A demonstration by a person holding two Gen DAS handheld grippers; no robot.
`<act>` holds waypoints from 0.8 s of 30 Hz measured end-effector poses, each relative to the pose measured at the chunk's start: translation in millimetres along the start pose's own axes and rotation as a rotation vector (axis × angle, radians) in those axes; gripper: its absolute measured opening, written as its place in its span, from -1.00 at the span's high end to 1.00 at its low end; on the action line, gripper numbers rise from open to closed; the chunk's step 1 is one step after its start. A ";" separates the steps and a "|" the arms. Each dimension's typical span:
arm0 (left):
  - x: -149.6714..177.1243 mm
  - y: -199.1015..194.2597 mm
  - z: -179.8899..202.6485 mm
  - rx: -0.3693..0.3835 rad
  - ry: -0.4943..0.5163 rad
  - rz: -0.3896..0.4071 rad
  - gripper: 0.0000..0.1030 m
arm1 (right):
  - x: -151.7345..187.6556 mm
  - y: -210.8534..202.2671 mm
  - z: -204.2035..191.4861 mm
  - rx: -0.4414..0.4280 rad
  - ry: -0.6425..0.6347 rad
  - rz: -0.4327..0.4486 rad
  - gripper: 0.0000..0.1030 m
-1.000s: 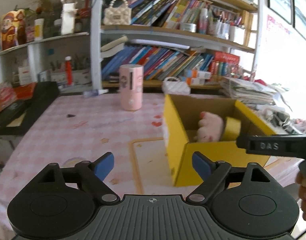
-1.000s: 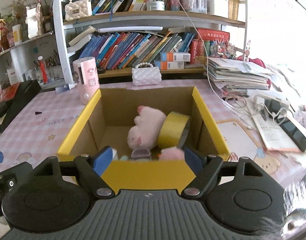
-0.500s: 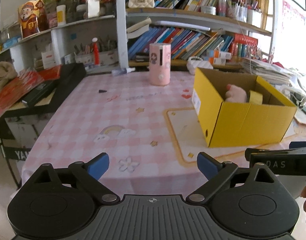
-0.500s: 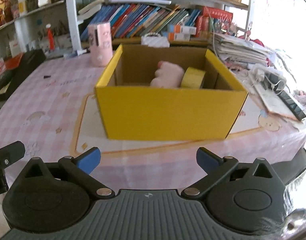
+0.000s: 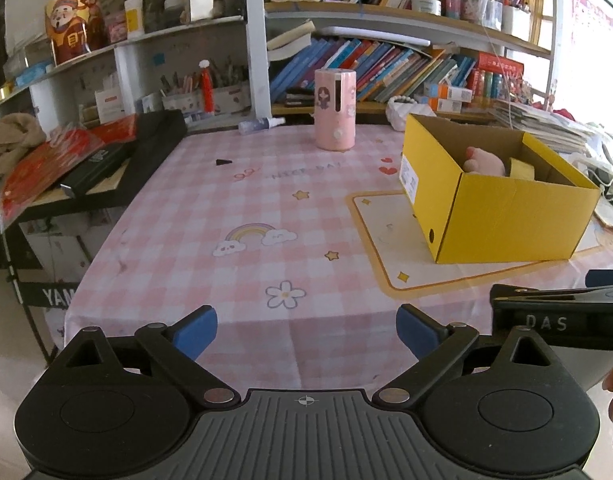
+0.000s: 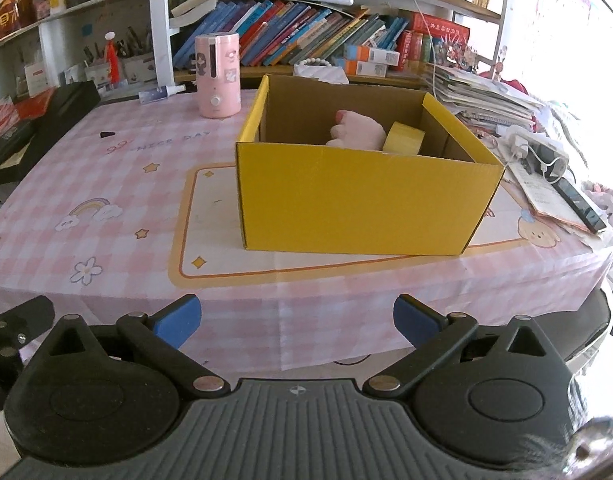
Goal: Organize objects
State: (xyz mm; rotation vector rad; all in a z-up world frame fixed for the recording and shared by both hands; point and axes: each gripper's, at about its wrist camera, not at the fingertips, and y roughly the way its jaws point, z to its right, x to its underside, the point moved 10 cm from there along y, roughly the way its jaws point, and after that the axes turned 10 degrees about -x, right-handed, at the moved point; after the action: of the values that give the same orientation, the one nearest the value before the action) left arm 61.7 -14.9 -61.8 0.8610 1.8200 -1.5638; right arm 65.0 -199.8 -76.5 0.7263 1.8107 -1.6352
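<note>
The yellow box, of smooth corrugated card with a plain brown inside, sits open-topped at the centre of the right wrist view, on a cream panel with an orange border printed on the cloth. Inside, toward its far right, a pink plush toy, soft and lumpy, lies touching a yellow tape roll that leans on edge.

The counter carries a pink-and-white checked cloth printed with stars, a rainbow and a flower. A pink cylindrical canister, glossy and upright, stands behind the box at upper left, well apart from it. A white quilted purse rests just behind the box. Stacked papers and a phone lie at right, apart from the box.

Left tool and right tool both stand released at the counter's near edge, blue pads spread wide, having just been opening, nothing between them. Nothing obstructs the box.
</note>
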 end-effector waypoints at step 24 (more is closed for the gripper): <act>5.4 -3.7 -10.1 -0.080 -0.041 -0.004 -0.90 | 7.5 -7.1 -14.2 0.079 -0.010 0.014 -1.00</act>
State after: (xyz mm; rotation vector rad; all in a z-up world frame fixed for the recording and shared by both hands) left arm 55.2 -4.8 -62.2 0.7834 1.8427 -1.4897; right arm 53.8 -186.3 -76.2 0.7630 1.7385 -1.7067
